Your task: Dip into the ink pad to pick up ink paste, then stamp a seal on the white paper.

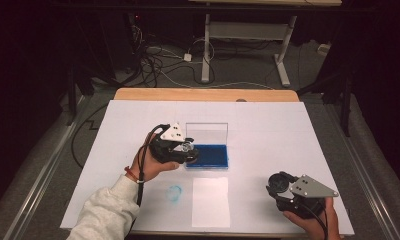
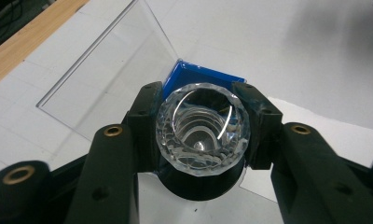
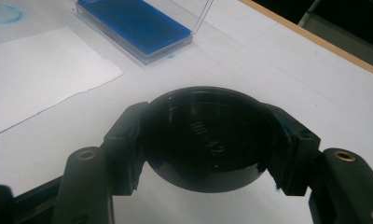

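Left hand-held gripper (image 2: pixel 201 135) clamped on a faceted clear glass stamp (image 2: pixel 202 133), poised over the blue ink pad's (image 1: pixel 208 155) left edge. Right hand-held gripper (image 3: pixel 208 140) closed around a black round cap (image 3: pixel 208 137), well right of the pad, above open white tabletop (image 1: pixel 268 135).

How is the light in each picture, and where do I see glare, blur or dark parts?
High view: room dim around a bright white table. Left gripper view: the clear faceted stamp held by the left gripper sparkles with glare; the near jaws look soft. Right gripper view: the black cap in the right gripper is nearly featureless; the blue ink pad is mildly blurred.
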Motion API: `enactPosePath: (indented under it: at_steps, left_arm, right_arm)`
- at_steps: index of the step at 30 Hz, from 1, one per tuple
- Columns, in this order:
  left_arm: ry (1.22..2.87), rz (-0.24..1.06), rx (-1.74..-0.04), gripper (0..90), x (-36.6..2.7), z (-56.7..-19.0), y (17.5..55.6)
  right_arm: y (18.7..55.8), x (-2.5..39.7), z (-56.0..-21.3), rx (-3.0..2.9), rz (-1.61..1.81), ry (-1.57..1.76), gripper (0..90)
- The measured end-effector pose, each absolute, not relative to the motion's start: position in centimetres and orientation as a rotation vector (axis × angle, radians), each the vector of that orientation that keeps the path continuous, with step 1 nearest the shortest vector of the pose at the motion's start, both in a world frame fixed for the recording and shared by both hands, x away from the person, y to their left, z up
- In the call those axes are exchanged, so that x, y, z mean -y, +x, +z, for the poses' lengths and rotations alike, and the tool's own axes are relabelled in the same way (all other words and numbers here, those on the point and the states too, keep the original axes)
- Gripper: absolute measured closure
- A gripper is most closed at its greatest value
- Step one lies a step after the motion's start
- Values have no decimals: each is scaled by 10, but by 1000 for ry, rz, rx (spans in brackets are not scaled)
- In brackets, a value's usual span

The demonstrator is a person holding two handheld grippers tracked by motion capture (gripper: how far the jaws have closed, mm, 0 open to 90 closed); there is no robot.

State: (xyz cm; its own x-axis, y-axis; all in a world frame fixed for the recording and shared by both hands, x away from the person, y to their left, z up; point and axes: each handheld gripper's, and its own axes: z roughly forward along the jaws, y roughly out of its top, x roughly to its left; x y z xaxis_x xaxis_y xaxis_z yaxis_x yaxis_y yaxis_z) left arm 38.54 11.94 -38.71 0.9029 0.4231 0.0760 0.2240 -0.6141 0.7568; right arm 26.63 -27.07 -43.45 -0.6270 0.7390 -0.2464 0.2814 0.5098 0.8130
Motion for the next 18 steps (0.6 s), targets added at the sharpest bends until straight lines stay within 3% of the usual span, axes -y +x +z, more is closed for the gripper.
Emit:
enactPosePath:
  at_steps: [18]
  left_arm:
    - [2248, 322, -405, 546, -121, -375, 366]
  right_arm:
    - [268, 267, -434, -2181, 1020, 807, 382]
